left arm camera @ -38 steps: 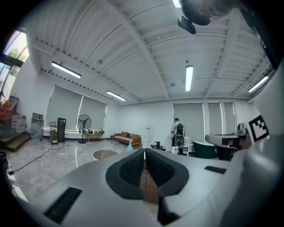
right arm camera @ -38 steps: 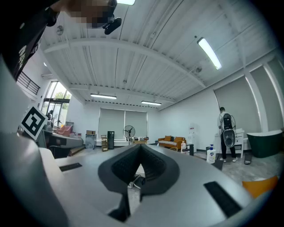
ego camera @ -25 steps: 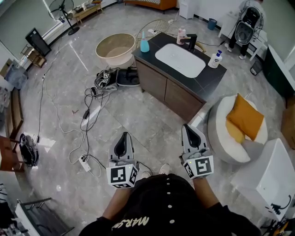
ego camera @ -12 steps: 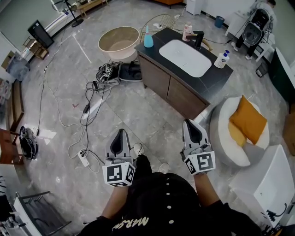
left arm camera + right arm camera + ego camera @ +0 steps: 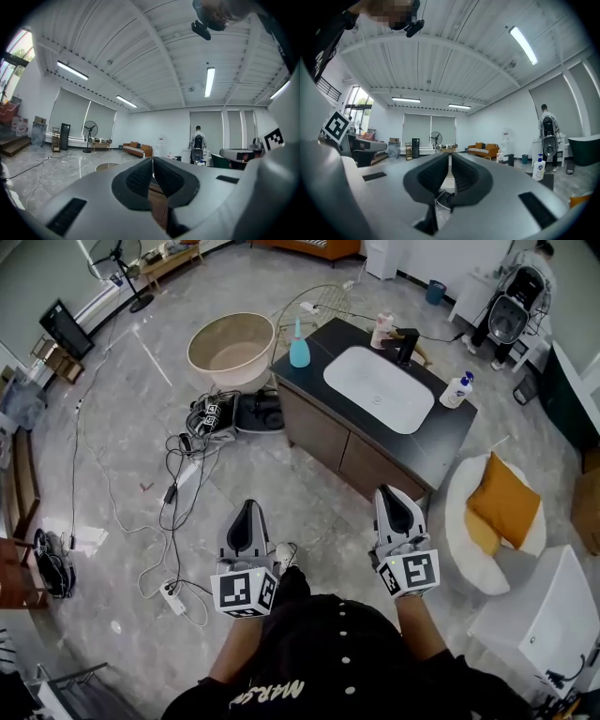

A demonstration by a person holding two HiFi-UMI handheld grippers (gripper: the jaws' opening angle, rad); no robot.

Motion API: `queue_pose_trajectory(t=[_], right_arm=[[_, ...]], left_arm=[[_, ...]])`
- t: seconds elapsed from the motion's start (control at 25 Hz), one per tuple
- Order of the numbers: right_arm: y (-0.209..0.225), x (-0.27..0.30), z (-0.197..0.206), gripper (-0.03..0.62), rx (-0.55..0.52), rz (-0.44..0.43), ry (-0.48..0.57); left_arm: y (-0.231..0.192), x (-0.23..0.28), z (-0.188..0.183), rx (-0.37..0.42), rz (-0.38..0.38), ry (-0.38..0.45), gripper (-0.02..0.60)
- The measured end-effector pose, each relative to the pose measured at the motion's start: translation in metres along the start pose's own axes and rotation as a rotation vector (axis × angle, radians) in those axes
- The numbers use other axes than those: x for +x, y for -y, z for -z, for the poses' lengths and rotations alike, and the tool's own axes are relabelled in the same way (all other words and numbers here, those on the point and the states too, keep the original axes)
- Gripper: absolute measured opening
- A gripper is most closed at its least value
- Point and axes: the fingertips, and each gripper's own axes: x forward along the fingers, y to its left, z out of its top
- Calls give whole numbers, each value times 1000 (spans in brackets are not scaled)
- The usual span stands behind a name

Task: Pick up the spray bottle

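The spray bottle (image 5: 299,345) is light blue with a thin nozzle and stands on the near left corner of a dark vanity counter (image 5: 441,442) in the head view. It is well ahead of both grippers, nearer the left one. My left gripper (image 5: 248,509) is held level over the floor, jaws shut and empty; its pads (image 5: 140,176) meet in the left gripper view. My right gripper (image 5: 392,497) hangs just short of the cabinet front, also shut and empty, with its pads (image 5: 433,174) together.
On the counter are a white sink (image 5: 378,390), black faucet (image 5: 405,345), pink bottle (image 5: 382,331) and white pump bottle (image 5: 457,390). A beige tub (image 5: 231,341), cables (image 5: 187,474) and power strip (image 5: 172,596) lie left. A round chair with orange cushion (image 5: 506,502) stands right.
The person has stepped toward the vanity, so the counter and spray bottle sit nearer. Both grippers came forward together and stayed shut.
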Motion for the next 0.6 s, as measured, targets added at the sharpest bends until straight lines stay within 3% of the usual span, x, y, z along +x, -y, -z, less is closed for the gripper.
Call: queue_pose_trajectory(t=[0.32, 0.6], right_arm=[[-3, 118, -8, -3, -11, 53, 18], [-11, 181, -1, 1, -14, 105, 8]], left_arm=[[-70, 97, -25, 11, 64, -3, 17], [-117, 147, -28, 20, 112, -24, 17]])
